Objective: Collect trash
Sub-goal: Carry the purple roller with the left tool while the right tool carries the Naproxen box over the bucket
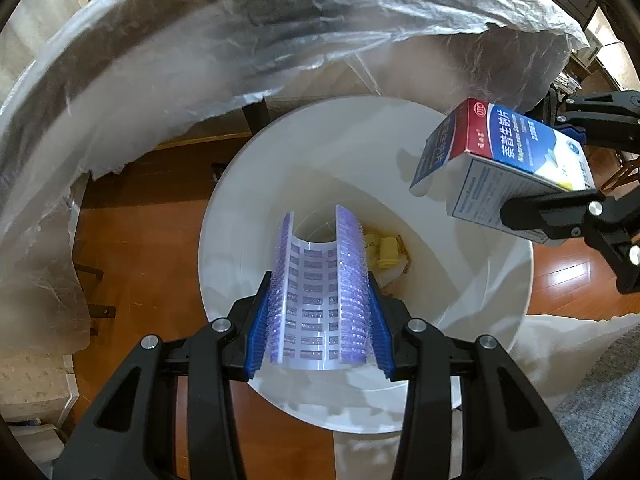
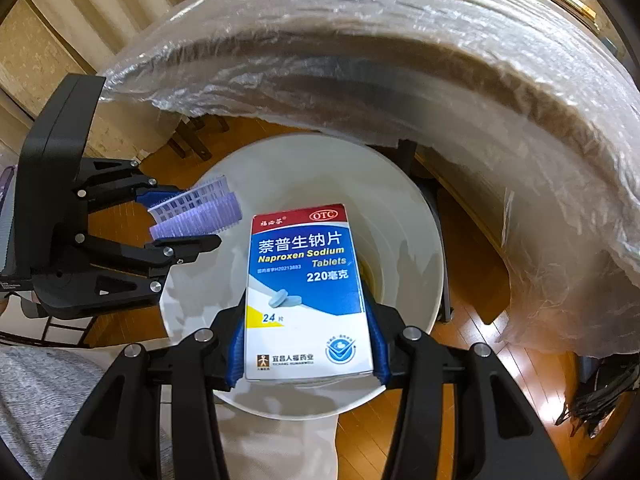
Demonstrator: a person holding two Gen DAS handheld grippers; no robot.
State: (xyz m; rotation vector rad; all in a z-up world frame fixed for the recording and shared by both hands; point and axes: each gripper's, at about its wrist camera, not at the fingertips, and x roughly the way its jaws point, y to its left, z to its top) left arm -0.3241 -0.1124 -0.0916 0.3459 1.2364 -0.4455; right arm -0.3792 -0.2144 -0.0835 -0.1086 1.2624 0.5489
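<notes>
Left wrist view shows my left gripper (image 1: 318, 316) clamped on a curved, bristly purple hair roller (image 1: 318, 288) and my right gripper (image 2: 306, 340) clamped on a stiff cardboard tablet box (image 2: 306, 288), both above the smooth white bin (image 1: 460, 152), so I'd centre each before letting go.
</notes>
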